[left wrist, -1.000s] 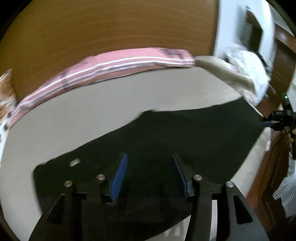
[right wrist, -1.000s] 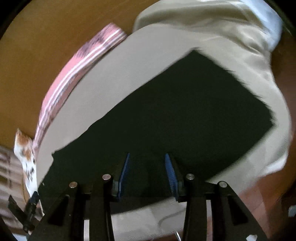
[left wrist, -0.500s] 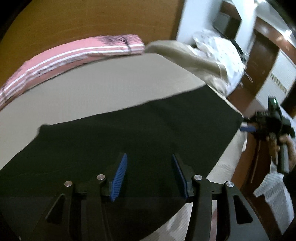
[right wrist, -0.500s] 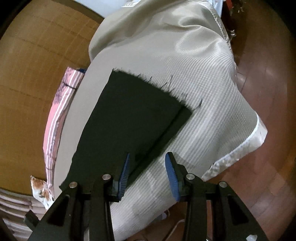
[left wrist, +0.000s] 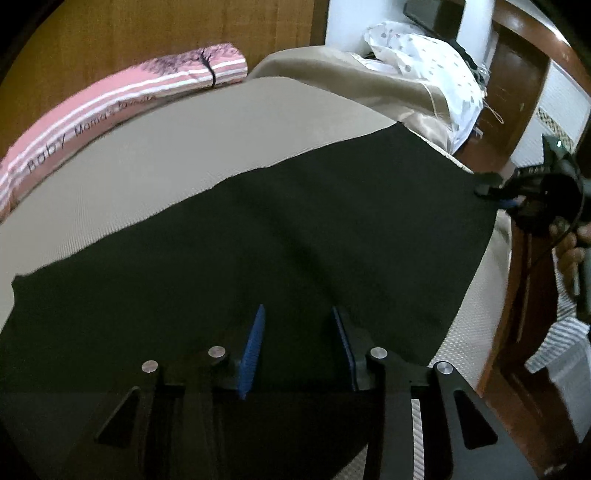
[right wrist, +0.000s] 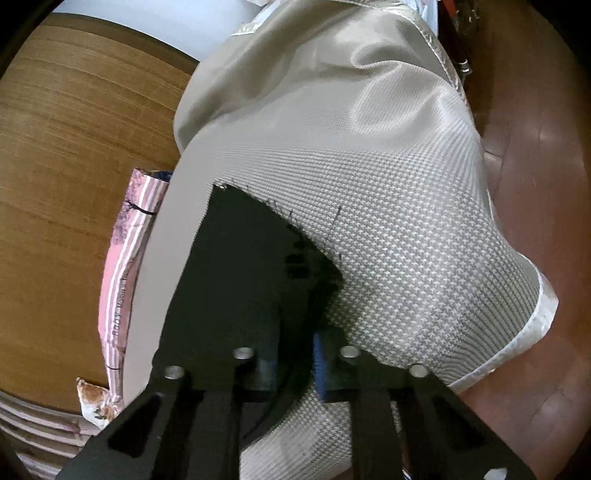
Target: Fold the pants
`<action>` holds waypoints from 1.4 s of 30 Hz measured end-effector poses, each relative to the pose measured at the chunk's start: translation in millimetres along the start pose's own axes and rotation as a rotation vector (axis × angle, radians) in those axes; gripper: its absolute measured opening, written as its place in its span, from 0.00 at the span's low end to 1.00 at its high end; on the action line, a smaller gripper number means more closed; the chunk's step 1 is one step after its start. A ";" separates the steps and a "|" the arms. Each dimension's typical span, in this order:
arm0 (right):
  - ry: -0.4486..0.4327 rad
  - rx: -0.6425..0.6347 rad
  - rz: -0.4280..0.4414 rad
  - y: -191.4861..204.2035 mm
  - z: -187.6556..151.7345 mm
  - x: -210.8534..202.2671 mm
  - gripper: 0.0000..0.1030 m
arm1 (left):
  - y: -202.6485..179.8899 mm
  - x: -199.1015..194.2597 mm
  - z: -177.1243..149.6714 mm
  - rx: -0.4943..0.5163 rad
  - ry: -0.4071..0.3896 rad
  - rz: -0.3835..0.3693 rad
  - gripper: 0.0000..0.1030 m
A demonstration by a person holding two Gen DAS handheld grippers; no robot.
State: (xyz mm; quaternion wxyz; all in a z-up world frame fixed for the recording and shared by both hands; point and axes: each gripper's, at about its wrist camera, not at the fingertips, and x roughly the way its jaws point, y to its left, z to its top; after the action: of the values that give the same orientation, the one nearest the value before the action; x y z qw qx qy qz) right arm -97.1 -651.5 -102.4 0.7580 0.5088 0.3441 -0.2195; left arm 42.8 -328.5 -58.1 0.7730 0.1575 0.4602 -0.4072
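Black cloth, the pants (left wrist: 295,236), lies flat across the beige mattress (left wrist: 177,147), filling the middle and lower frame of my left view. My left gripper (left wrist: 297,332) is closing, pads apart over the near edge, not yet pinching. My right gripper (right wrist: 295,354) is closing on the frayed corner at lower centre. If either bite catches only one layer, or mattress cover too, the fold could skew.

A home bedroom — a beige bed (left wrist: 192,147), a pink striped pillow (left wrist: 122,92) at the far wooden headboard (left wrist: 147,33), wooden flooring (right wrist: 535,147).
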 end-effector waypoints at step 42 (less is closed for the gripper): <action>0.531 -0.943 0.064 297.4 -334.2 107.5 0.12 | 208.9 -167.2 -147.1 -0.576 -0.155 -0.169 0.38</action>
State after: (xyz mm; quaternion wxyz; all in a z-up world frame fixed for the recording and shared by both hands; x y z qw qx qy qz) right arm 77.9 -226.7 -80.1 0.7973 0.1615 0.5694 0.1183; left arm 77.9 -27.3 -22.6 0.7821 -0.1387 0.5077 -0.3335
